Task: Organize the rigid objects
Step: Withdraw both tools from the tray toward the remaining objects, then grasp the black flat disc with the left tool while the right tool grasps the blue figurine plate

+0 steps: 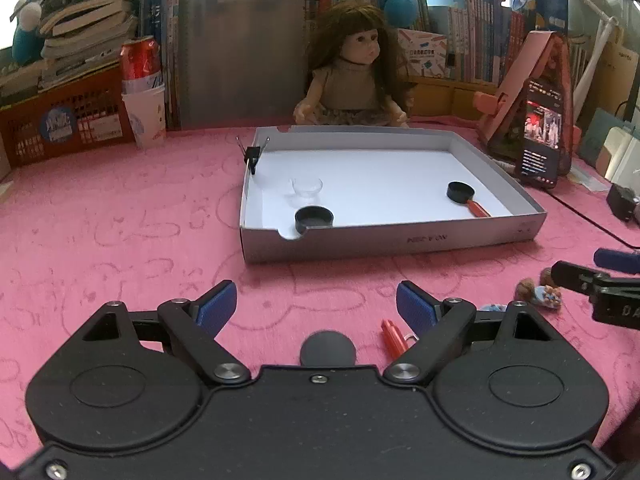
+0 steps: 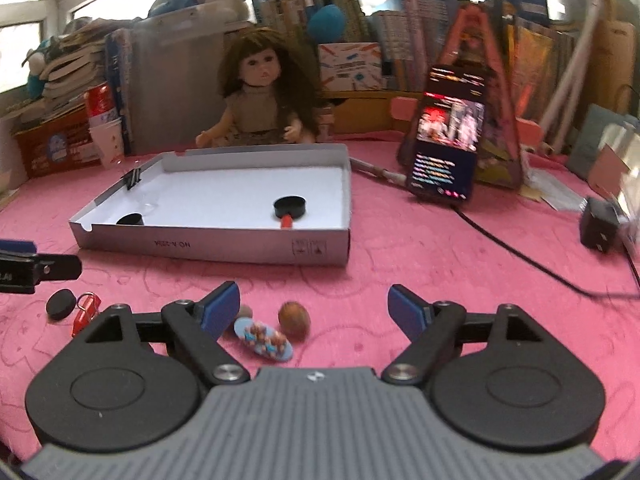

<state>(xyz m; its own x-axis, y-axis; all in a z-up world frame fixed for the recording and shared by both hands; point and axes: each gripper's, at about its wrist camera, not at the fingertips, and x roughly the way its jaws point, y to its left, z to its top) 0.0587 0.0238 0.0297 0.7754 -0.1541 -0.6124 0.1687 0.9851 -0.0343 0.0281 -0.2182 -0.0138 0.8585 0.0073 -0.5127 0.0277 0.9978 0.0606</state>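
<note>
Pickup step: left gripper [image 1: 316, 306] and right gripper [image 2: 314, 307] both spread wide, empty. Black cap [image 1: 328, 349], red clip [image 1: 394, 335], walnut [image 2: 294, 318] lie on cloth before the cardboard tray [image 1: 392, 238]. Next: close on one.

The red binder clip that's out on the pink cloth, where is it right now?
The red binder clip lies on the pink cloth outside the box, just right of the loose black cap in the left wrist view, near the left gripper's right finger.

A doll [image 1: 352, 76] sits behind, beside a lit phone [image 1: 540, 136] and perhaps a red can [image 1: 140, 58].
</note>
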